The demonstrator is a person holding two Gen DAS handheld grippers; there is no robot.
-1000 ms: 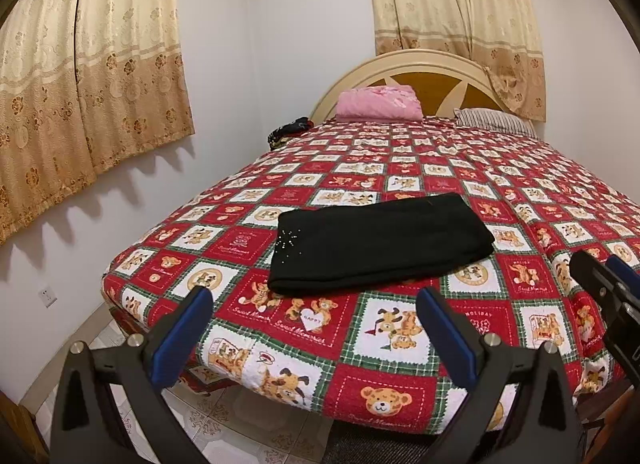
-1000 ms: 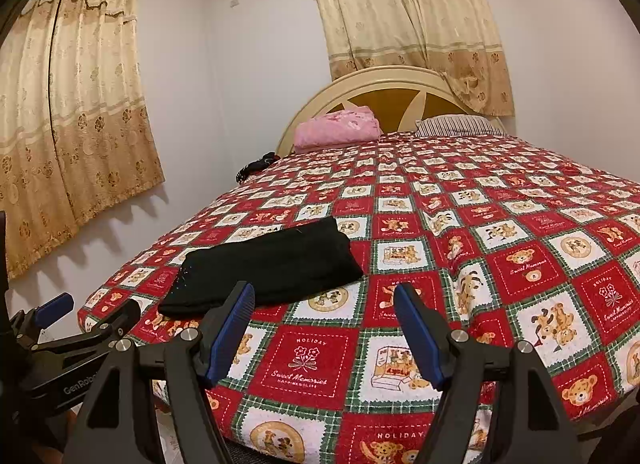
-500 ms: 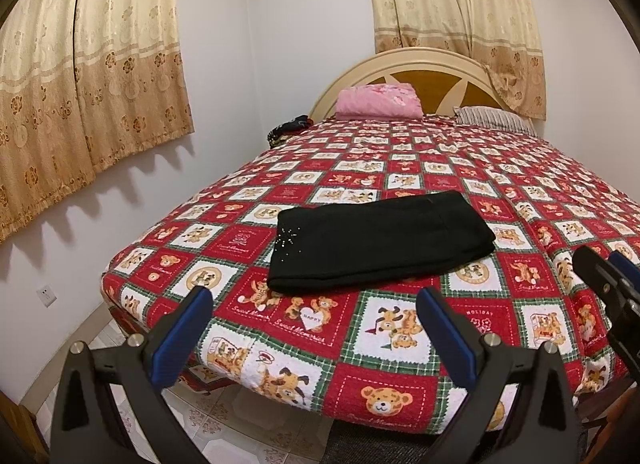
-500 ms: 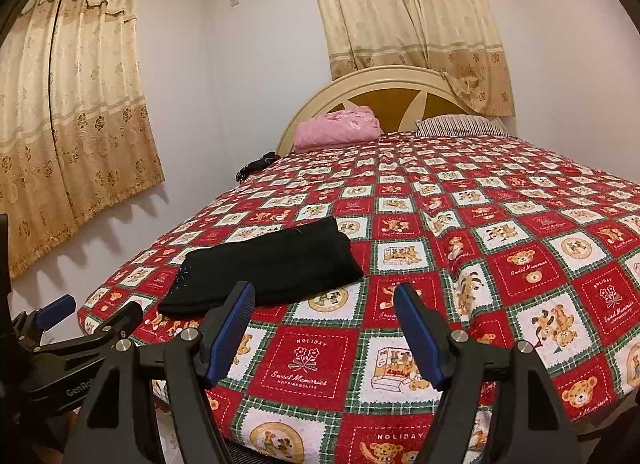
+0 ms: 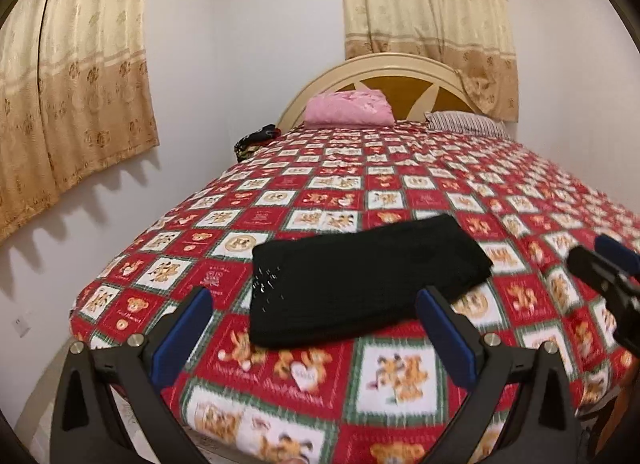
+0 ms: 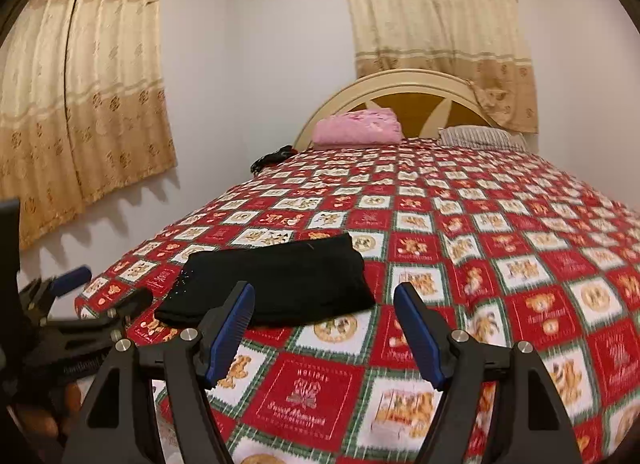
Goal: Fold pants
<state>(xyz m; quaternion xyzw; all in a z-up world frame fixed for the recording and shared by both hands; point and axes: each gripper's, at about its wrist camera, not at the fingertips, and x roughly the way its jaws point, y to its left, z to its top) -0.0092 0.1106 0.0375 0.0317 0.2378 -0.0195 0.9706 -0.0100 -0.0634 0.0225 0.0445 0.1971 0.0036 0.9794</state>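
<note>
Black pants (image 5: 360, 284) lie folded into a flat rectangle on the red teddy-bear quilt (image 5: 400, 192), near the bed's front left corner. They also show in the right wrist view (image 6: 276, 284). My left gripper (image 5: 312, 328) is open and empty, hovering just in front of the pants. My right gripper (image 6: 324, 324) is open and empty, just in front of the pants' right end. Each gripper shows at the edge of the other's view: the right one (image 5: 608, 276) and the left one (image 6: 80, 296).
A pink folded blanket (image 5: 348, 108) and a striped pillow (image 5: 464, 124) lie at the headboard (image 5: 400, 72). A dark bundle (image 5: 256, 140) sits at the bed's far left edge. Curtains (image 5: 72, 76) hang on the left wall. The floor (image 5: 40, 404) lies below the bed's front left corner.
Both grippers have moved forward and closer to the folded pants, which now look larger. The pants have not moved. Both stay open.
</note>
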